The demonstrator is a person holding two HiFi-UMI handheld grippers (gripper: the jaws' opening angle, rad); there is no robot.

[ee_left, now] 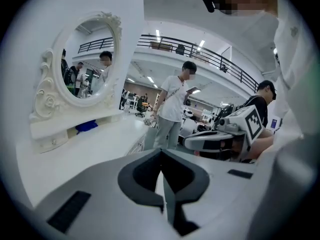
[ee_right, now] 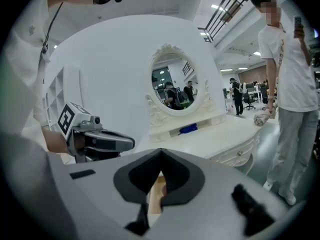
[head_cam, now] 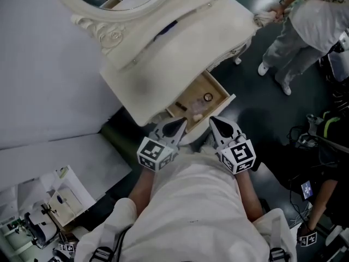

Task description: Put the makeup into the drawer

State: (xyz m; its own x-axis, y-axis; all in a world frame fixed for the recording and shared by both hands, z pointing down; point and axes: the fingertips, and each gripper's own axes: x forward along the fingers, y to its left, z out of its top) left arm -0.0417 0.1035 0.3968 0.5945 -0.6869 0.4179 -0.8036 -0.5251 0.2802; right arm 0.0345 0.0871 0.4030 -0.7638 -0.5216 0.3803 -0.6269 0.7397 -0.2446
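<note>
here we are at the white dressing table (head_cam: 180, 53), looking steeply down from above. the drawer (head_cam: 190, 98) on its near right side stands pulled out, its wooden floor showing. inside lies the makeup (head_cam: 196, 112): a pale pinkish piece near the front, and a small dark ring-shaped piece (head_cam: 208, 97) just beyond it. from up here they are too small for us to say what kind of makeup each one is.

our left gripper (head_cam: 179, 124) hovers above the near left end of the drawer. its jaws are pressed together with nothing between them, and its own view shows only the tabletop past the closed tips. our right gripper (head_cam: 216, 122) hangs just beside it, over the drawer's front edge. its jaws are likewise together and empty, with a sliver of the drawer's wood showing through the notch behind them. both point forward and a little down, their tips apart from each other.

up on the table, the oval mirror (ee_left: 87, 59) stands upright in its carved frame. a blue thing (ee_left: 86, 126) sits in the low shelf (ee_left: 55, 134) beneath it. a bystander (ee_right: 292, 99) in a white top and grey trousers stands by the table's right end, a phone (ee_right: 298, 23) raised in one hand.
</note>
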